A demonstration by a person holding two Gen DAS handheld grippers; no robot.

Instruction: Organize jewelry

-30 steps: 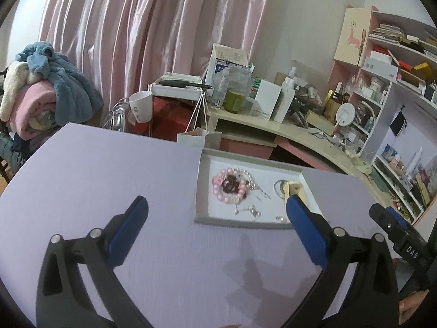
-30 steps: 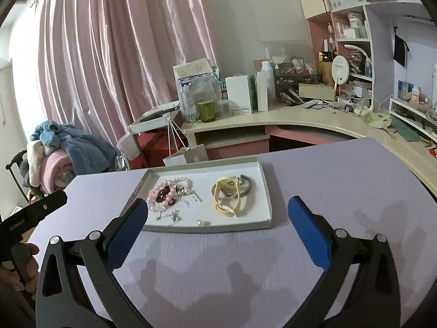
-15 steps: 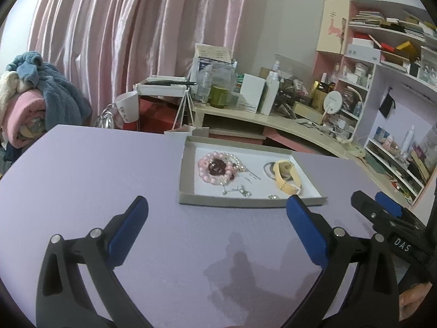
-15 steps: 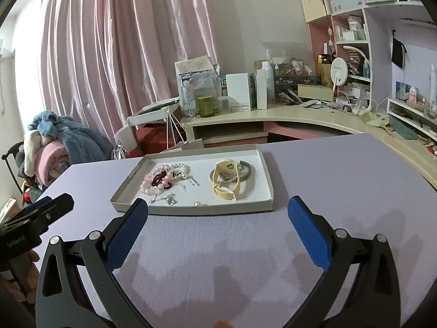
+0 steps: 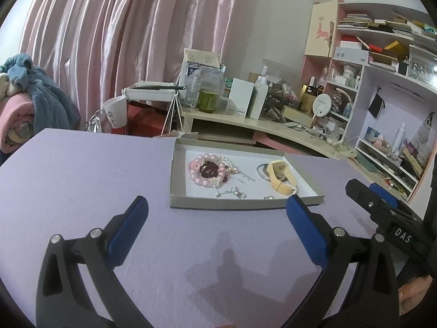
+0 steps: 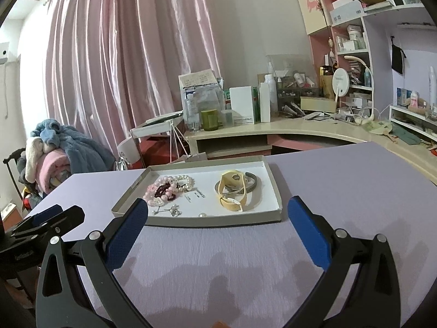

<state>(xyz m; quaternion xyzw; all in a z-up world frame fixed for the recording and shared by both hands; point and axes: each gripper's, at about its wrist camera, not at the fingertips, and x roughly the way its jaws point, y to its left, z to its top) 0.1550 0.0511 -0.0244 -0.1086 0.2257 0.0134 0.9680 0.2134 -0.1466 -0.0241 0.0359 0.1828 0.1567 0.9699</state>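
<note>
Jewelry sits in a shallow tray (image 6: 274, 188) ahead of both finger pairs: pink bead bracelet (image 6: 161, 191), yellow strap (image 6: 232, 199), metal bangle (image 6: 252, 184), loose earrings (image 6: 170, 210). Likely light, slippery, tangle-prone; take beads across the strand. Left gripper (image 5: 217, 213) and right gripper (image 6: 218, 213) spread wide, empty. Low tray walls obstruct; bare table (image 6: 355, 186) beside the fingers.

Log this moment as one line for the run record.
left gripper: open, empty | right gripper: open, empty | shallow grey cardboard tray: on lilac table | pink bead bracelet: in tray, untouched
</note>
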